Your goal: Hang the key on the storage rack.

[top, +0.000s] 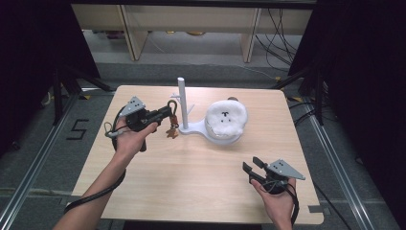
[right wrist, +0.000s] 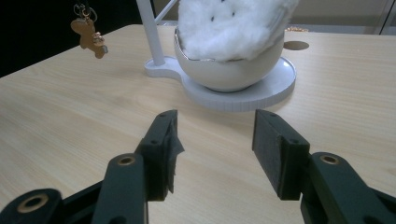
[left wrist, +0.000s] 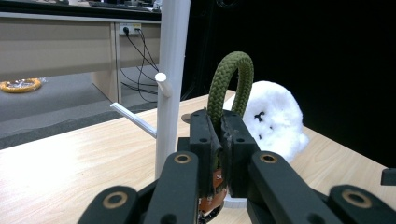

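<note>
My left gripper [top: 166, 113] is shut on a green rope loop [left wrist: 231, 84] of a keychain, held just left of the white post [top: 183, 101] of a stand. A small brown charm [top: 170, 132] dangles under the loop, also visible as the charm [right wrist: 88, 33] hanging above the table. The post [left wrist: 170, 79] has short pegs, one peg [left wrist: 162, 83] close to the loop. A fluffy white plush [top: 226, 117] sits in the white bowl [right wrist: 229, 70] on the stand's base. My right gripper [top: 253, 166] stands open near the front right of the table, its jaws apart with nothing between them.
The wooden table [top: 191, 182] has open room in the middle and front. The stand's round base [right wrist: 275, 86] lies ahead of the right gripper. Shelving and cables stand beyond the table's far edge.
</note>
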The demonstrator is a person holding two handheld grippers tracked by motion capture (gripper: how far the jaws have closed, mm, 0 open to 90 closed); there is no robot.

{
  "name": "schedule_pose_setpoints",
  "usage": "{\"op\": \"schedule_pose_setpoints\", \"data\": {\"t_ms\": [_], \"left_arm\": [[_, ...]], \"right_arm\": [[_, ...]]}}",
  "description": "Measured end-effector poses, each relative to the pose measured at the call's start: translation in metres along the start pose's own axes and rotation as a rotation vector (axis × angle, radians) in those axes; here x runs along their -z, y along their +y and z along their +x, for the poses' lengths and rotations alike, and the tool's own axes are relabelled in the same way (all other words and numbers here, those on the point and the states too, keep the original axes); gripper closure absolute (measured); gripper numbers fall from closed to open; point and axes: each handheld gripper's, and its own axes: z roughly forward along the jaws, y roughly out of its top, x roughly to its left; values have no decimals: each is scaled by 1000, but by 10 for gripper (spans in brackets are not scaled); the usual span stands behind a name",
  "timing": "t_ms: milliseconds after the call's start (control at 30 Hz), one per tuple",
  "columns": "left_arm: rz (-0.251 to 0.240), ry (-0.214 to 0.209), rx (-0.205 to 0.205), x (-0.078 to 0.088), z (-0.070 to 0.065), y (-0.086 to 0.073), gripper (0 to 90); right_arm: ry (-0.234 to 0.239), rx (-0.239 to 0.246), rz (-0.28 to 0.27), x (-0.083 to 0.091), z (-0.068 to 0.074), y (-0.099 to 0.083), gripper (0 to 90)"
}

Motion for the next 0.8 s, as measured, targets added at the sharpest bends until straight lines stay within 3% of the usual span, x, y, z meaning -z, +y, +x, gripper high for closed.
{"op": "schedule_pose_setpoints", "data": {"t_ms": [33, 100, 200, 300, 667, 800], "left_arm": [[2, 1, 0, -1, 1, 0, 840], [7, 6, 2, -3, 2, 0, 840], [7, 12, 4, -5, 4, 1, 840], [4, 18, 6, -6, 6, 3, 840], [11, 37, 17, -13, 15, 7, 840], [10, 43, 27, -15, 18, 8, 841]], "right_arm": [[-12, 25, 8, 0, -1, 0, 514], [1, -29, 10, 0, 2, -2, 514], [-16, 32, 1, -1, -2, -3, 514], [2, 7, 5, -2, -1, -3, 514], [-11, 17, -6, -2, -3, -4, 513], [-8, -4, 15, -1, -2, -3, 513]]}}
